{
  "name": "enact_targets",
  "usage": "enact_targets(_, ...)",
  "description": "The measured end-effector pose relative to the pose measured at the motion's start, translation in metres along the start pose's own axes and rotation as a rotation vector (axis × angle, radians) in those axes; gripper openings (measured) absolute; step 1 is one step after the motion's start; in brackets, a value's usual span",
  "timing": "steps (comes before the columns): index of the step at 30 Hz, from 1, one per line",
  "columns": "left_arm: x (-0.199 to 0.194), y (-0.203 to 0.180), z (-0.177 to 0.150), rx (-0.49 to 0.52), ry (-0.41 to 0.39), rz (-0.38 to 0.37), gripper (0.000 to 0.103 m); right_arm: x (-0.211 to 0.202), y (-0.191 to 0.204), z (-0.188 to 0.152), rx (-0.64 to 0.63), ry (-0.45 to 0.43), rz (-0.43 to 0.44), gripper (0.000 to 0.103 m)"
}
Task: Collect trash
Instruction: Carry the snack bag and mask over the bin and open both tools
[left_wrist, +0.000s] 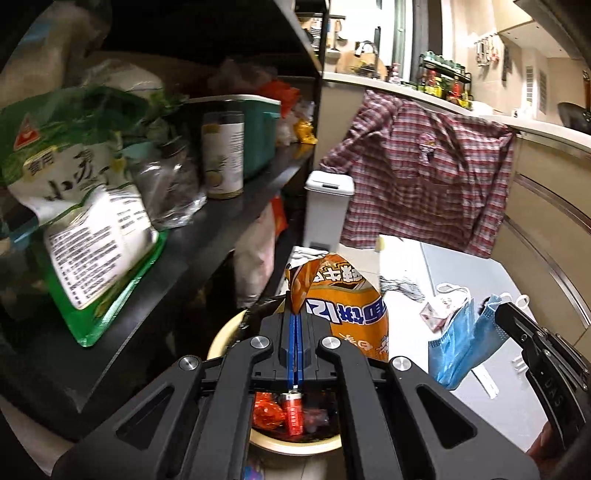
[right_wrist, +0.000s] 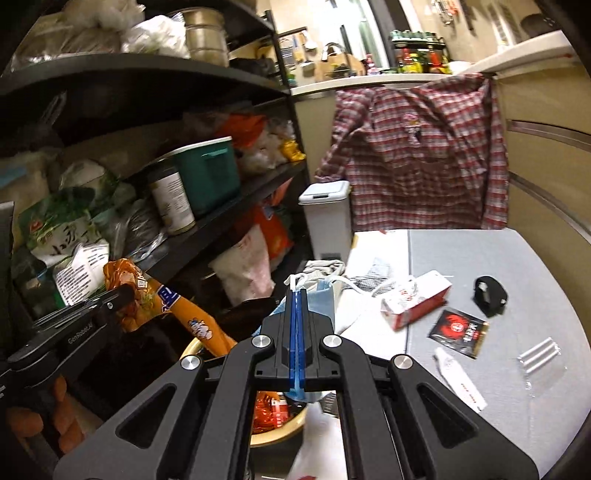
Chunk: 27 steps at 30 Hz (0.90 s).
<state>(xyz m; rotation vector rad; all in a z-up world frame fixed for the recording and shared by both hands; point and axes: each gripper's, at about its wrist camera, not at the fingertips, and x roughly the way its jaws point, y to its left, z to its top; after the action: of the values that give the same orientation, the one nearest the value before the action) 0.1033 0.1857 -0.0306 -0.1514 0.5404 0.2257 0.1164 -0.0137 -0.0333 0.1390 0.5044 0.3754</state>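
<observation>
Trash was in both grips. The left gripper was clamped tight on an orange snack bag, which hung over the cream bin below, already holding red wrappers. The right gripper was pinched shut on a blue face mask, held near that same bin. On the grey mat lay a red-and-white carton, a black-and-red sachet and a clear plastic wrapper.
</observation>
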Motion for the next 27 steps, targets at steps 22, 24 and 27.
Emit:
enact_targets(22, 0.036, 0.023, -0.002, -0.001, 0.002, 0.081, 0.0, 0.049, 0.045, -0.009, -0.056, 0.071, 0.037, 0.001)
enact_targets(24, 0.039, 0.021, -0.002, 0.002, 0.001, 0.089, 0.0, 0.052, 0.045, -0.01, -0.058, 0.077, 0.039, 0.001)
enact_targets(27, 0.044, 0.02, -0.004, 0.006, 0.008, 0.093, 0.0, 0.058, 0.046, -0.012, -0.059, 0.087, 0.04, 0.001)
